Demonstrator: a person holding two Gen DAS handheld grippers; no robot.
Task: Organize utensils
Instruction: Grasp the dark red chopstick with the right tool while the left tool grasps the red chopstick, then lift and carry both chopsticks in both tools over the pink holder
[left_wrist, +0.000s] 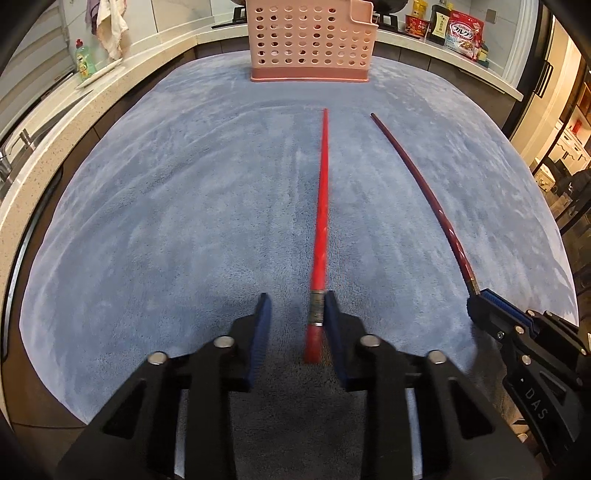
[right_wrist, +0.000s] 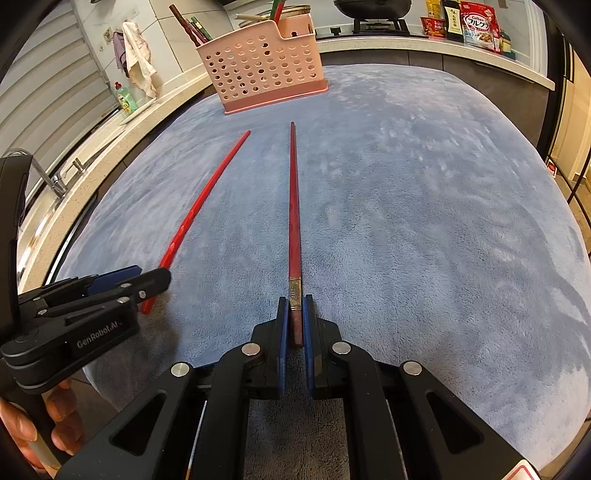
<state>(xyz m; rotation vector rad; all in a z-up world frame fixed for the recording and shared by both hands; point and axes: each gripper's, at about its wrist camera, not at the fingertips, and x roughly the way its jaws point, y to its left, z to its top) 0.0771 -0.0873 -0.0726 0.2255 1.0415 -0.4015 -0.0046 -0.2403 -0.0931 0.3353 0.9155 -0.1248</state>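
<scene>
The right gripper (right_wrist: 295, 317) is clamped on the dark maroon chopstick (right_wrist: 294, 206) near its banded butt. The left gripper (left_wrist: 297, 314) straddles the bright red chopstick (left_wrist: 320, 206), jaws apart, both tips aimed at the pink perforated plastic holder (left_wrist: 310, 40) across the blue-towelled table (left_wrist: 166, 192), probably for slotting in.

You've got a blue-grey cloth (left_wrist: 184, 206) spread over the work surface, its pile brushed in streaks. A speckled counter (left_wrist: 55, 122) curves round it on the left and behind. On the counter at left, a green soap bottle (left_wrist: 83, 61); above it a towel (left_wrist: 109, 27) hangs on the tiled wall. A faucet (right_wrist: 44, 173) shows at the left edge. At back right, a cereal bag (right_wrist: 479, 24), a dark bottle (right_wrist: 453, 20) beside it, and a black pan (right_wrist: 373, 8) on the stove.
</scene>
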